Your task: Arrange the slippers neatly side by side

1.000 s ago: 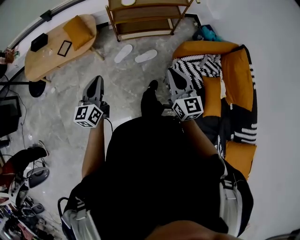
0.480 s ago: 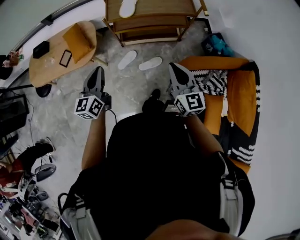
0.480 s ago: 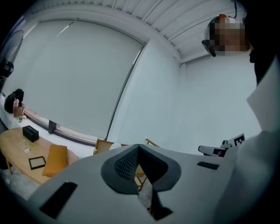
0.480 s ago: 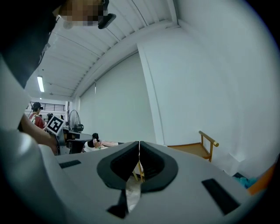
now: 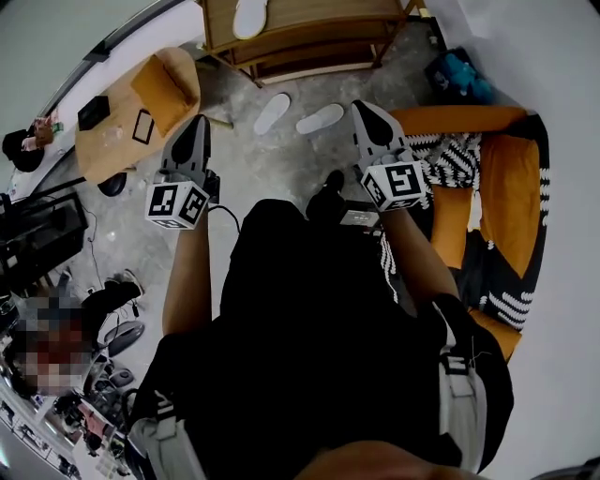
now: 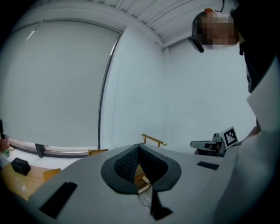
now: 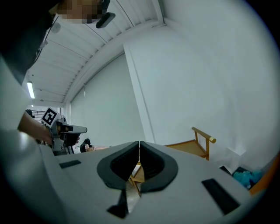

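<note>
Approach step. My left gripper and right gripper are both pinched closed, empty. White slippers on the floor at twelve o'clock, splayed, untouched. Next, I judge: lower, open, grasp one.

Two white slippers lie apart (angled differently) before a wooden shelf.

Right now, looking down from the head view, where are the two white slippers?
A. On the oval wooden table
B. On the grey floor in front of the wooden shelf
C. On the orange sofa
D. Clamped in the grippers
B: one white slipper and the second slipper lie angled apart on the floor before the wooden shelf, while the left gripper and right gripper are shut and empty.
</note>
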`<action>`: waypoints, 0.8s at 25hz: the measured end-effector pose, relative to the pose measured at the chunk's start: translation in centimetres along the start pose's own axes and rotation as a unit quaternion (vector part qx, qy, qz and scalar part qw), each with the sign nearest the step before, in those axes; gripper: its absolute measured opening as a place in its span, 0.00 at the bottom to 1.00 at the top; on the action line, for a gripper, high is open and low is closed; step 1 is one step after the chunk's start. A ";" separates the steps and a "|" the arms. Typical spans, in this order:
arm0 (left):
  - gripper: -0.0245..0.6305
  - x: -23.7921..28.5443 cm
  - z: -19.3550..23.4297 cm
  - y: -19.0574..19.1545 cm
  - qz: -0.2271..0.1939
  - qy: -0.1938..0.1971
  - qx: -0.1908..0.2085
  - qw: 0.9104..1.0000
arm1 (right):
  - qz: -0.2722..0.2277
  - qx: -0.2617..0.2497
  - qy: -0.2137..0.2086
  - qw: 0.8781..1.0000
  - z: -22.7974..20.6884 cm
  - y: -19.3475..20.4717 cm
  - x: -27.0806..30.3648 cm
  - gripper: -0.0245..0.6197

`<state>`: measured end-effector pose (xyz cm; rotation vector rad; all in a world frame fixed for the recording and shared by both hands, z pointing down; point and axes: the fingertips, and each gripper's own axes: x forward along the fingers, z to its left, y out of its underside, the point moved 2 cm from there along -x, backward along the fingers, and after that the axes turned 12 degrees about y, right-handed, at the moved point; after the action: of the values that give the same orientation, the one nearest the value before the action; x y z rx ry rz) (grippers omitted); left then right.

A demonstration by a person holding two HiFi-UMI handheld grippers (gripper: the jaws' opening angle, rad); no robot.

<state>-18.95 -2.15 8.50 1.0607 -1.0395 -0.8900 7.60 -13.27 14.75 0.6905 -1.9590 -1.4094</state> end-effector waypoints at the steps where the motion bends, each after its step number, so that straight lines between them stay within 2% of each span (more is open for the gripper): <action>1: 0.06 0.8 0.1 0.2 0.011 0.011 0.009 1.000 | 0.012 0.014 0.000 1.000 -0.5 0.7 0.5 0.09; 3: 0.06 2.3 0.4 0.8 0.025 0.038 0.018 0.999 | 0.038 0.038 -0.006 0.999 -1.1 2.2 1.4 0.09; 6: 0.06 4.8 1.2 1.8 0.047 0.078 0.036 0.995 | 0.055 0.038 -0.002 0.998 -1.5 4.1 2.6 0.09; 9: 0.06 7.0 3.3 4.5 0.078 0.117 0.046 0.989 | 0.080 0.057 0.007 0.995 -2.1 7.1 4.4 0.09; 15: 0.05 10.8 8.1 15.0 0.143 0.196 0.037 0.969 | 0.122 0.069 0.096 0.985 -3.9 15.5 5.3 0.09; 20: 0.06 13.8 10.6 23.2 0.167 0.236 0.048 0.956 | 0.160 0.072 0.121 0.977 -2.9 23.6 7.1 0.09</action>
<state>-23.43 -11.63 35.53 1.0694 -0.8267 -0.2896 3.64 -13.22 39.28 0.5509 -1.8895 -0.9528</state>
